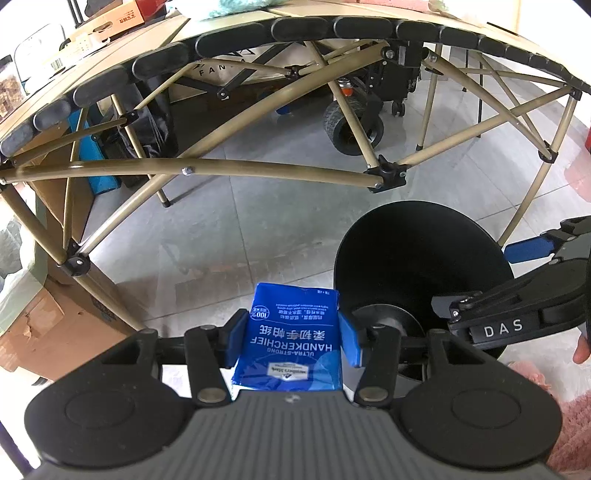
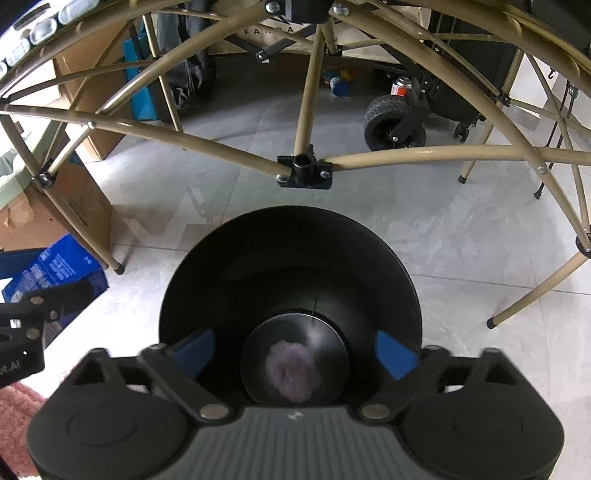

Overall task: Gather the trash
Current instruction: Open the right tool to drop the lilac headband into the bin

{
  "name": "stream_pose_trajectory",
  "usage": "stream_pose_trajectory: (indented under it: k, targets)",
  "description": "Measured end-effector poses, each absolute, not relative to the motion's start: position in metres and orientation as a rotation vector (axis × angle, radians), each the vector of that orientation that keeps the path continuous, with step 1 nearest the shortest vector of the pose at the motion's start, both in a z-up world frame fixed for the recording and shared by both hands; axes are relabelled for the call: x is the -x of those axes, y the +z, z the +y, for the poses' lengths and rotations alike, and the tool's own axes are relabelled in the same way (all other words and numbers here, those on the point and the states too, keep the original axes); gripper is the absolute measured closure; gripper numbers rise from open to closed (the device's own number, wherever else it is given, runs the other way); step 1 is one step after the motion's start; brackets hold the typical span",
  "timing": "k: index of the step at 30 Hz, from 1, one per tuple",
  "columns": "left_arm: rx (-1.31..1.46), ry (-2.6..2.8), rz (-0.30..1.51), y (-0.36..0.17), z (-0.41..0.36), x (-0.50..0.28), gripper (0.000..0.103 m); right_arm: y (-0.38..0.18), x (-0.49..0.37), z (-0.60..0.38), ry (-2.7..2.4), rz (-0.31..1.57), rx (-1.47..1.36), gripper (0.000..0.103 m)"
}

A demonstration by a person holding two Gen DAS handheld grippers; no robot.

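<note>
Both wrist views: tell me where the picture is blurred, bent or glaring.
Left wrist view: sharp; the print on the blue tissue pack is readable, the table edge bows into an arc, and the floor tiles show faint reflections. Right wrist view: the pale wad in the black bin and the right claw are smeared; the table's frame tubes curve.

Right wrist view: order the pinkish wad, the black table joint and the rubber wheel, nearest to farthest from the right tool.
1. Pinkish wad, in the black bin below the open right tool.
2. Black table joint, straight ahead.
3. Rubber wheel, upper right.
</note>
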State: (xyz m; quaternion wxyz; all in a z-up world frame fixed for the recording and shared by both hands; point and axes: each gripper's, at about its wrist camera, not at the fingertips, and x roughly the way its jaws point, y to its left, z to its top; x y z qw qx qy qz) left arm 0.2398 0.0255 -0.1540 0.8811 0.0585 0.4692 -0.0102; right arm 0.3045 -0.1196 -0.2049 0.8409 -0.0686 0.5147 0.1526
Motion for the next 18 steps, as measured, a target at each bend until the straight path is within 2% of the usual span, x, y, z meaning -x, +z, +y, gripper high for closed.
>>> stream_pose_trajectory:
  k: [3, 18]
  targets:
    - [-0.123, -0.024, 0.977, -0.1543, 0.0252, -0.2397, 0.051, -0.2057, -0.3048, -0.1195, 0.324, 1.091, 0.147, 0.000]
    - [-0.121, -0.022, 0.981, -0.1543, 0.0246, -0.2403, 0.051, -0.1995, -0.3014, -0.1280, 0.318, 1.069, 0.147, 0.000]
